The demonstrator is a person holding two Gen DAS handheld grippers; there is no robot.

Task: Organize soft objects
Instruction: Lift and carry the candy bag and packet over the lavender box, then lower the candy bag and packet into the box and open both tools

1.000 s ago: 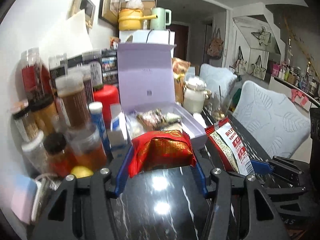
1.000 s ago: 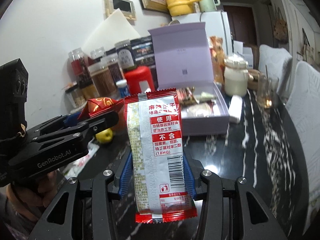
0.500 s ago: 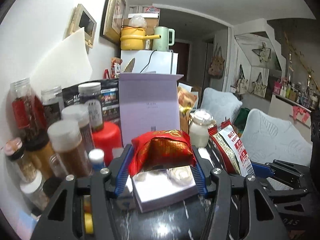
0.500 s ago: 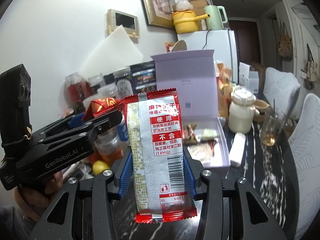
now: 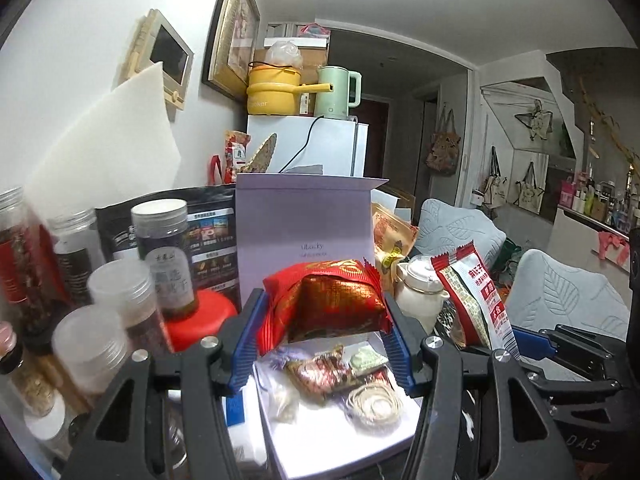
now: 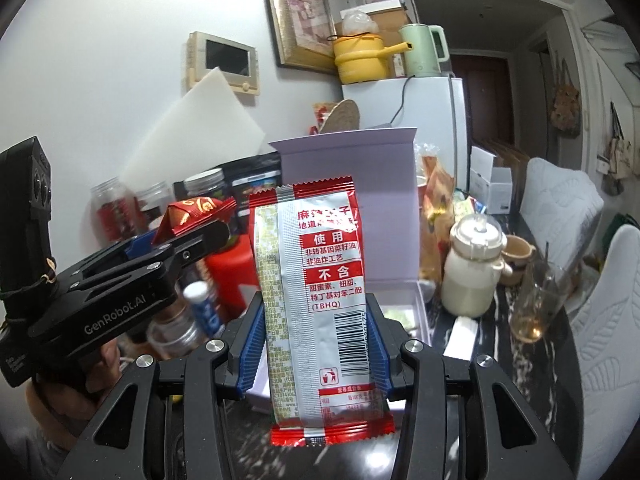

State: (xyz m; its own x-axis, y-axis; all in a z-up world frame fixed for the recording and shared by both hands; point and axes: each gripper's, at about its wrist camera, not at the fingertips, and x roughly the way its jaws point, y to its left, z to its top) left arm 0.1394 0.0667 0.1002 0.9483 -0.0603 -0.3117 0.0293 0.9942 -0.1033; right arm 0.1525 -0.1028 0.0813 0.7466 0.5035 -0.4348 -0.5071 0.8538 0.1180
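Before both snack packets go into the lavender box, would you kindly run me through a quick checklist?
1. Left gripper clamps the shiny red and gold snack packet: ok.
2. Right gripper clamps the tall red and silver snack packet: ok.
3. Open lavender cardboard box, lid upright: ok.
4. Bare floor left in box: ok, at the near end.
5. Red packet above the box: ok.
6. Silver packet above the box: cannot tell.

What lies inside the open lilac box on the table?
The lilac box holds several small wrapped snacks and a coil of twine. The red packet in the left tool hides its rear part.
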